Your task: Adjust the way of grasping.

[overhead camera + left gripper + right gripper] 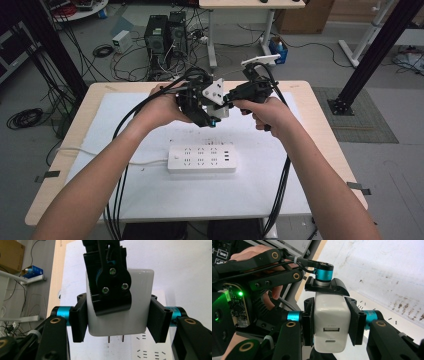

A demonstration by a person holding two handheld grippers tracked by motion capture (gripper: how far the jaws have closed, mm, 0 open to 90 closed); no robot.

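**Two grippers on one white charger, above the power strip**

The white charger (120, 315) is up in the air over the middle of the table, caught between both grippers at once. In the left gripper view its two metal prongs (116, 339) point down toward the power strip (150, 350) below, and the left gripper (119, 321) has a jaw pressed flat on each of the charger's side faces, closed onto it. The right gripper (110, 282) comes in from above in that view, with one of its jaws lying across the charger's front face.

In the right gripper view the charger (332, 325) shows its end with two ports (331, 335), one above the other. The right gripper (332, 323) is closed on it too, a jaw tight against each flank, while a jaw of the left gripper (327, 287) caps the charger's far end.

From the high view, the two hands meet over the white mat (150, 195), left hand (162, 107) and right hand (272, 111) close together, the charger (221, 111) between them. The power strip (201, 159) lies flat on the mat, nearer the person, its white cord (100, 152) running off to the left. Black cables (282, 185) hang from both grippers down past the table (320, 130) edge.
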